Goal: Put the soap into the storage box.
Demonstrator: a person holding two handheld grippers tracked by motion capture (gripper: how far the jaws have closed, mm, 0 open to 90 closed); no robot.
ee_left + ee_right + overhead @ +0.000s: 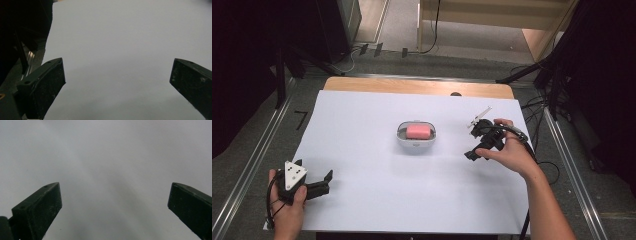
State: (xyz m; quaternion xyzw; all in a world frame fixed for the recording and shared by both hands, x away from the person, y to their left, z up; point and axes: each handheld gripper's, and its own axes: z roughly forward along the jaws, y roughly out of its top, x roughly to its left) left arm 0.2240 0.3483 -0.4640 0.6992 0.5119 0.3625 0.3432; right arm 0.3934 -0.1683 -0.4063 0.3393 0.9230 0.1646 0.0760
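Two black two-jaw grippers wait over a white paper sheet [377, 175] that covers the wooden table [412, 86], and between them sits the thing to be handled: a pink, rounded bar of soap [418, 131] lying in a small white oval soap dish [401, 136] near the middle of the sheet. The right gripper [473, 141] is the nearer one, just beside the dish on its right; the left gripper [323, 176] rests well apart, at the near left corner.

Judging from this, the step in hand is the reach for the soap with the right gripper. To do it well, the jaws should come down from above, straddle the bar across its short width, and stay inside the dish rim so the dish is not pushed along the paper. The soap may be slick, so a centred, level closure seems wiser than a pinch at one end.

The right hand [512, 152] grips its tool with the wrist bent inward, jaws angled down toward the sheet; the right gripper view shows them spread wide over bare paper, nothing between them. The left hand [287, 207] lies low with its jaws likewise parted and unloaded, pointing across the sheet.
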